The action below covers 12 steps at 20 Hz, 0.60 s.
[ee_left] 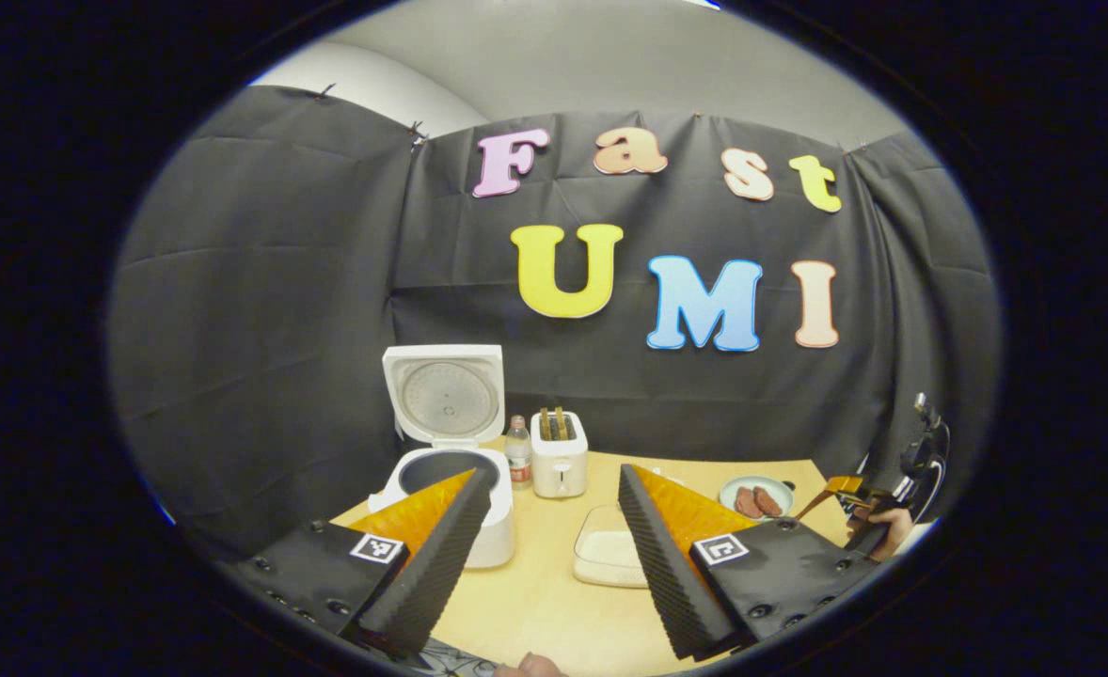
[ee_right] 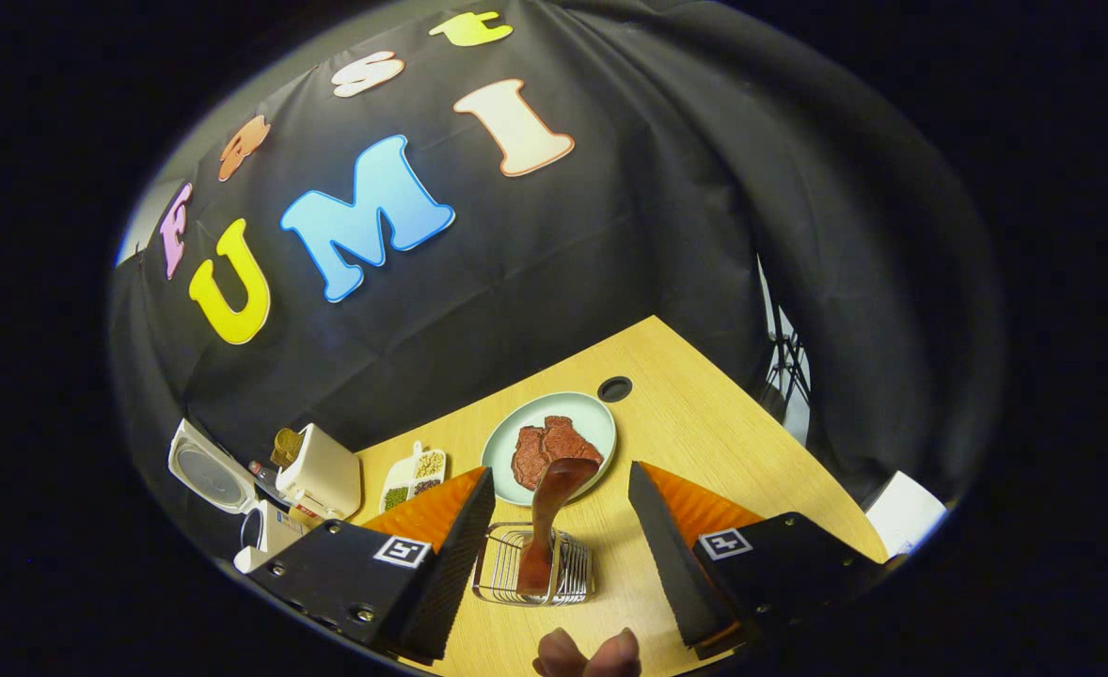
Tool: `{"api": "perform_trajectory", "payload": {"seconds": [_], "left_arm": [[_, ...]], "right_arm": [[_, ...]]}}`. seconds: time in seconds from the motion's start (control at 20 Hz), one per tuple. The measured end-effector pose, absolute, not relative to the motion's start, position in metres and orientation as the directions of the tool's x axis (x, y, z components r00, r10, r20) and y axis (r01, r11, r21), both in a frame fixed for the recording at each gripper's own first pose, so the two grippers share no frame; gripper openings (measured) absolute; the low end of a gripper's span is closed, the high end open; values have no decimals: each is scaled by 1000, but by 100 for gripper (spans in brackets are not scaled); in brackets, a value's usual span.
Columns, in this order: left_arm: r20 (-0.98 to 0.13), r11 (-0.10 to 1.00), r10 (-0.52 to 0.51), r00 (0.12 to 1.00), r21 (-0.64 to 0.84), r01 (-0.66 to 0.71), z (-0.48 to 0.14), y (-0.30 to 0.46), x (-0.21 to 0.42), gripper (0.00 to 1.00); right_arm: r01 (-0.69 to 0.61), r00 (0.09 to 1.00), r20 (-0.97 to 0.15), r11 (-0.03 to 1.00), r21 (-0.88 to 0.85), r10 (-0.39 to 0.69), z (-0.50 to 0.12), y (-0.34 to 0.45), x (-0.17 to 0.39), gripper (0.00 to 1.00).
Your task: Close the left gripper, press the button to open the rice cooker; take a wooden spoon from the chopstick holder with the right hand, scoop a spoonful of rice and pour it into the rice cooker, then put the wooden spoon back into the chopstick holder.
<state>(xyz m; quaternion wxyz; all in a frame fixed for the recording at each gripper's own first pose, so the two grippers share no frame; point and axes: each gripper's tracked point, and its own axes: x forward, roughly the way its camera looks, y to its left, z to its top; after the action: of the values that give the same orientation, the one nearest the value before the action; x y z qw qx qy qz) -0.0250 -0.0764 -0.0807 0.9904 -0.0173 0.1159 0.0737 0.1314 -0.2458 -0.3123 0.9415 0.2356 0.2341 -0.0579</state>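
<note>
A pale wooden counter stretches out in front of black cloth booth walls, and here is the layout. In the left gripper view, the white rice cooker stands at the back left with its lid tipped straight up and the dark inner pot showing. Just beside it stands a small clear plastic bottle with a red label, then a white toaster with two slices poking out. Nearer in, a clear shallow container of white rice lies between the fingers of the left hand-held gripper, whose jaws stand spread wide, gripping nothing (ridged black pads, orange sides). Far right in that view, a hand holds the other hand-held gripper near a pale green round plate with brown meat patties.

Over to the right gripper view: the right hand-held gripper hangs over the wire chopstick holder, jaws wide apart, touching nothing. The dark brown wooden spoon stands in that holder, bowl end up, leaning toward the plate. Behind sits a white divided dish of beans and grains, and a dark round hole in the counter lies past the plate.
</note>
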Motion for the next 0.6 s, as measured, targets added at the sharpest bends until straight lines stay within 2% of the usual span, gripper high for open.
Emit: {"api": "perform_trajectory", "payload": {"seconds": [0.1,0.2,0.35,0.4,0.5,0.6], "left_arm": [[-220,992,112,969,-29,-121,-81,-63,-11,100],[-201,995,72,977,-47,-83,-82,-45,7,92],[-181,996,4,984,-85,-19,-83,-12,32,96],[-160,996,-15,987,-88,1,-78,2,42,94],[-116,996,-44,992,-87,34,-69,32,64,92],[-86,993,-66,994,-100,57,-65,60,91,100]], "right_arm": [[213,915,-401,881,422,-30,-287,-241,126,88],[216,934,-353,887,409,-64,-266,-232,114,89],[237,939,-325,895,378,-111,-240,-203,92,91],[241,943,-307,900,363,-128,-228,-191,83,94],[210,963,-228,925,315,-142,-198,-162,67,94],[161,985,-109,949,272,-136,-159,-127,52,95]]}}
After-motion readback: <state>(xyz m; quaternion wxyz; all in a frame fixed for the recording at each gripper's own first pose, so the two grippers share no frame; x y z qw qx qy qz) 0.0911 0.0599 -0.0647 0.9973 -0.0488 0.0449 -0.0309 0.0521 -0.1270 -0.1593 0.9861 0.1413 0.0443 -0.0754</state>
